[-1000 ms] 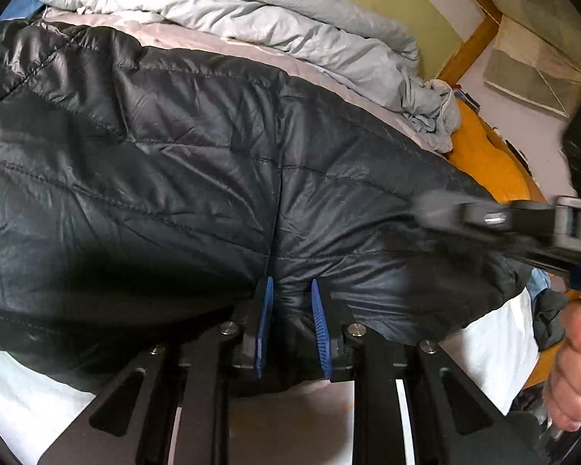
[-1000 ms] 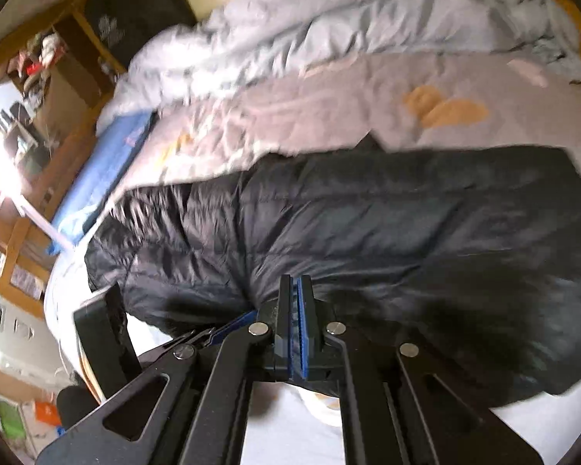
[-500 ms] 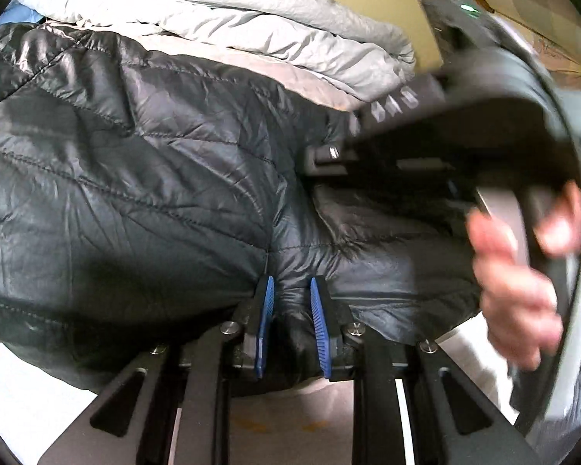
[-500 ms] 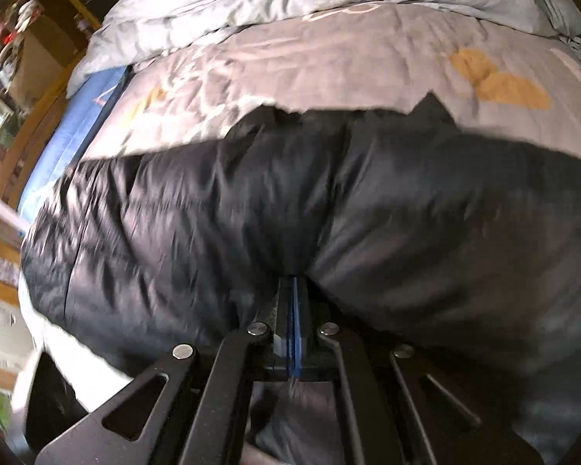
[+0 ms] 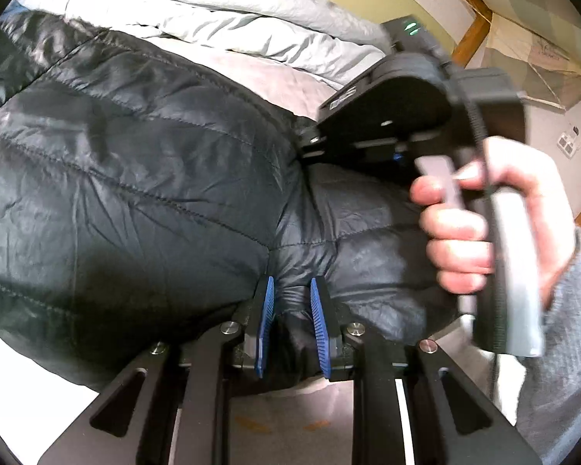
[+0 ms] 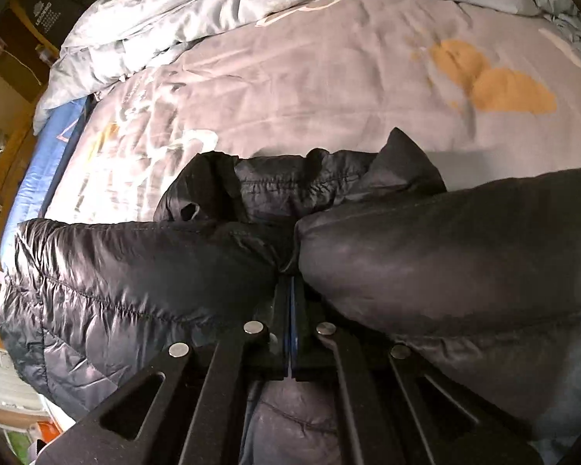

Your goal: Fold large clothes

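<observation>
Black quilted jacket [image 5: 143, 178] lies across the bed [image 6: 329, 89], its lower-centre edge pinched in the left hand-held gripper [image 5: 290, 310], while the right hand-held gripper [image 6: 291, 310], clamped on a fold, has swung in from the frame's right edge, starting the fold.

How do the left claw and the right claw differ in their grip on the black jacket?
The left claw has a gap between its blue pads, with a thick bunch of the black puffy jacket clamped in it; the right claw is fully shut, with the pads almost meeting on a thin pinch of fabric. The left claw grips at the jacket's near edge; the right claw grips a raised fold. Both have blue pads and black arms.
</observation>
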{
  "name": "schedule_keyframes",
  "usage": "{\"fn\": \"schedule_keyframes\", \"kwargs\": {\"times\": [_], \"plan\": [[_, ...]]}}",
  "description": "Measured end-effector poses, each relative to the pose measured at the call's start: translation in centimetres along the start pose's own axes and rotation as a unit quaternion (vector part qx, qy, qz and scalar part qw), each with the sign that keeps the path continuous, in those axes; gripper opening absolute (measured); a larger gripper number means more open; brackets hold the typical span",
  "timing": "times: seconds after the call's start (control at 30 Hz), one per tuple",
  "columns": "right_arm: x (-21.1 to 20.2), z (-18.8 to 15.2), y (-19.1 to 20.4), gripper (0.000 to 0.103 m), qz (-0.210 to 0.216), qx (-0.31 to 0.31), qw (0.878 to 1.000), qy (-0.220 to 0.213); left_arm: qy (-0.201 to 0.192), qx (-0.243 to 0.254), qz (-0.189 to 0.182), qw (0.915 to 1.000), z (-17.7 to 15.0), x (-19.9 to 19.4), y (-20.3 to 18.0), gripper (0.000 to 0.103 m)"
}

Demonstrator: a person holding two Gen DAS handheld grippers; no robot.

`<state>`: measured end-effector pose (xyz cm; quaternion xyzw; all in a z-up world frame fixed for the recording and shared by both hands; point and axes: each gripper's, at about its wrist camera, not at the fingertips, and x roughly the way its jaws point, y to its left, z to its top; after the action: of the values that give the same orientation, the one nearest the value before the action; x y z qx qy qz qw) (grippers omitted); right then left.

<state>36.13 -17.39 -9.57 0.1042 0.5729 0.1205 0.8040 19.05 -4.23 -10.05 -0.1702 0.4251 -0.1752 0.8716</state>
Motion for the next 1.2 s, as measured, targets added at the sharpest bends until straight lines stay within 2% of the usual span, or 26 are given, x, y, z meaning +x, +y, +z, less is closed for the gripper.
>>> {"fn": "schedule_keyframes", "kwargs": {"times": [0.1,0.2,0.27,0.33,0.4,0.53,0.6,0.67,0.8,0.93,1.0,1.03,1.07,1.1,1.13,1.17,1.2], "plan": [[-3.4,-1.7,-0.2,0.000,0.011,0.001,0.999,-0.031,-0.003,0.002,0.001,1.0000,0.0,-0.1,-0.2,0.023],[-8.1,-5.3,-0.8,0.012,0.023,0.003,0.996,-0.090,-0.005,0.002,0.000,1.0000,-0.1,-0.1,-0.4,0.023],[-11.1,-8.3,-1.7,0.036,0.011,0.004,0.991,-0.135,-0.006,0.001,-0.001,1.0000,-0.1,-0.1,-0.4,0.024],[-13.6,-11.1,-2.9,0.045,-0.005,0.012,0.985,-0.175,-0.006,0.002,-0.001,1.0000,-0.1,-0.1,-0.4,0.024],[-15.6,-13.5,-4.5,0.049,-0.014,0.039,0.978,-0.204,-0.007,0.002,-0.002,1.0000,-0.1,-0.2,-0.3,0.024],[-18.3,-17.6,-8.4,0.082,-0.016,0.141,0.952,-0.270,-0.008,0.002,-0.002,1.0000,-0.2,-0.2,-0.2,0.024],[-18.6,-19.0,-10.5,0.086,-0.014,0.191,0.936,-0.294,-0.009,0.003,-0.001,1.0000,-0.2,-0.2,-0.2,0.024],[-18.4,-19.6,-12.4,0.092,-0.017,0.229,0.927,-0.296,-0.010,0.003,0.000,0.9999,-0.2,-0.3,-0.3,0.024],[-16.4,-19.3,-15.1,0.092,0.007,0.289,0.913,-0.289,-0.012,0.000,-0.007,0.9999,-0.2,-0.4,-0.2,0.024],[-14.0,-19.2,-18.3,0.092,0.081,0.356,0.888,-0.280,-0.015,0.003,-0.007,0.9999,-0.3,-0.6,-0.1,0.024],[-13.4,-18.7,-18.8,0.092,0.084,0.364,0.880,-0.291,-0.017,0.011,-0.003,0.9998,-0.3,-0.8,-0.4,0.024],[-13.5,-18.5,-18.6,0.085,0.076,0.358,0.881,-0.299,-0.020,0.017,0.001,0.9997,-0.3,-1.1,-0.6,0.024],[-13.5,-18.0,-18.3,0.061,0.074,0.346,0.884,-0.306,-0.023,0.024,0.004,0.9994,-0.3,-1.4,-1.0,0.024],[-13.5,-17.6,-18.0,0.045,0.077,0.332,0.887,-0.310,-0.025,0.033,0.007,0.9991,-0.3,-1.8,-1.3,0.026],[-13.6,-17.1,-17.9,0.025,0.074,0.321,0.892,-0.310,-0.029,0.041,0.011,0.9987,-0.2,-2.3,-1.6,0.031],[-13.8,-16.7,-17.6,0.021,0.060,0.310,0.897,-0.310,-0.034,0.047,0.016,0.9982,-0.1,-3.1,-1.8,0.035],[-14.3,-16.3,-17.2,0.018,0.044,0.297,0.901,-0.314,-0.038,0.051,0.019,0.9978,0.0,-3.8,-1.9,0.046]]}}
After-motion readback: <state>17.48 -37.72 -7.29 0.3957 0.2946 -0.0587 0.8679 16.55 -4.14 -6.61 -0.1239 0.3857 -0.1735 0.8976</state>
